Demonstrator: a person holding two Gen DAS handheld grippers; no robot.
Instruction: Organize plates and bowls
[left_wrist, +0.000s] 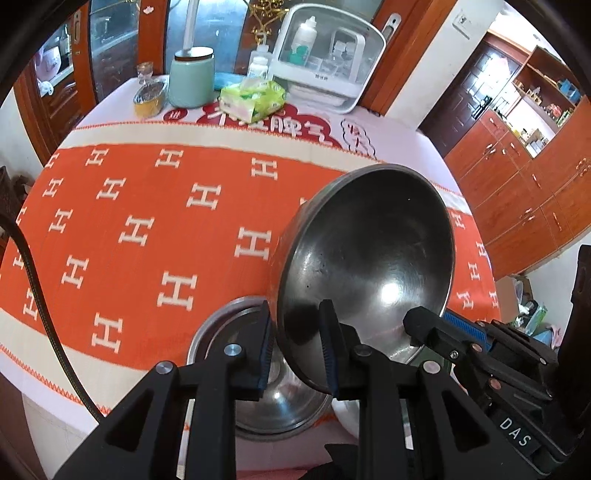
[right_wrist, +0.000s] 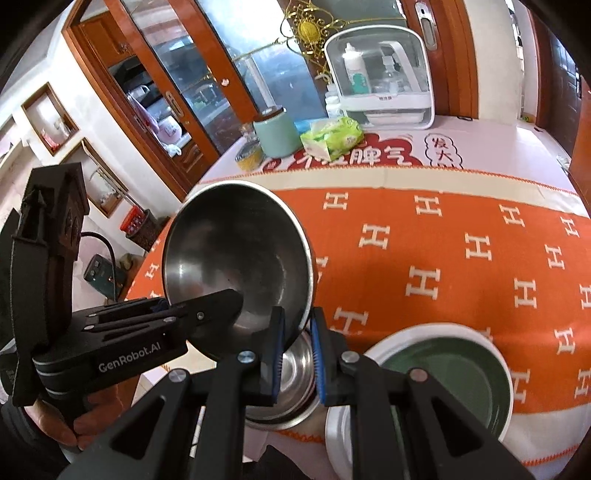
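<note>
lower steel bowl (left_wrist: 258, 369): partly hidden by tools; green bowl (right_wrist: 454, 373): near side hidden by tool

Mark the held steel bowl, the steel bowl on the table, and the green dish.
held steel bowl (left_wrist: 369, 258), left wrist view, inner wall
steel bowl on the table (left_wrist: 218, 325), left wrist view, far rim
green dish (right_wrist: 454, 365), right wrist view, green inside

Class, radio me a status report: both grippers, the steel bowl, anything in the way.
Both grippers shut on steel bowl rim, bowl tilted, off the table. Second steel bowl directly below. Green bowl beside it.
</note>
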